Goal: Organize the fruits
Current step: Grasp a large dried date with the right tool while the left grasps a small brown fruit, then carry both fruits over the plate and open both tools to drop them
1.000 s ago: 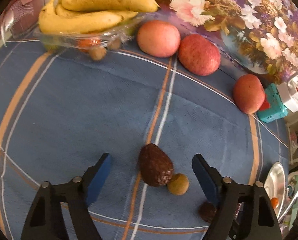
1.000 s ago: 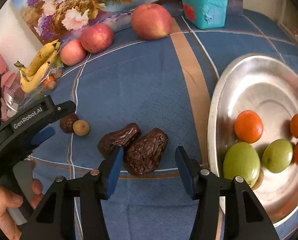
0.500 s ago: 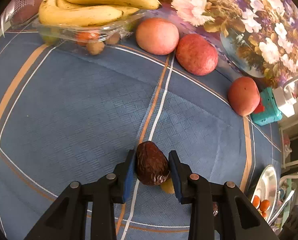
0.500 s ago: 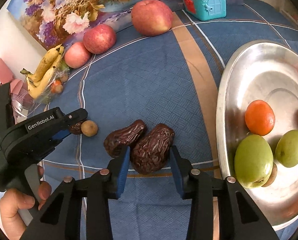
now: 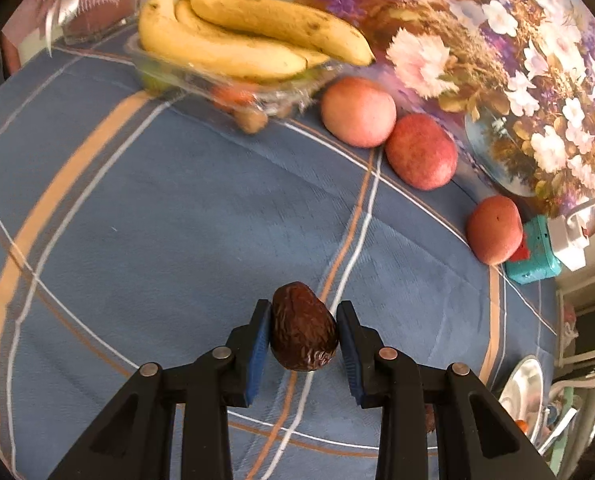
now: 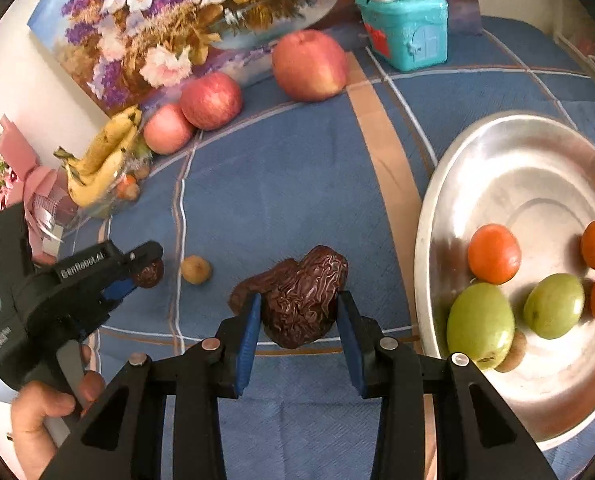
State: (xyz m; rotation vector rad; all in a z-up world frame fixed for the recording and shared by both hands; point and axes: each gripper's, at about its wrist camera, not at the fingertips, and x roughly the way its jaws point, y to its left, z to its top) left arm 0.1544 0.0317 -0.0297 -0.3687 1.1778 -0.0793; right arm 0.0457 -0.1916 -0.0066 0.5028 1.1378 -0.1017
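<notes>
Blue plaid cloth covered the bench (image 6: 297,184). Each tool gripped a wrinkled date: the left tool (image 5: 303,340) its date (image 5: 303,334), the right tool (image 6: 299,320) its date (image 6: 305,300). The steel plate (image 6: 509,148) lay just beside the right tool, to its right, nearer that hand.

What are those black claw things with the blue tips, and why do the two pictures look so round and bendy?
They are grabbing tools, not a robot. A person's hand squeezes each one. Each tool carries a wide-eyed camera looking along its two fingers, which bends the picture. One picture is from the left gripper, the other from the right gripper. Each pinches a wrinkly brown date: the left one's date and the right one's date, with another date beside it. On the blue tablecloth lie bananas, three apples, a small brownish round fruit, and a metal plate with orange and green fruits.
</notes>
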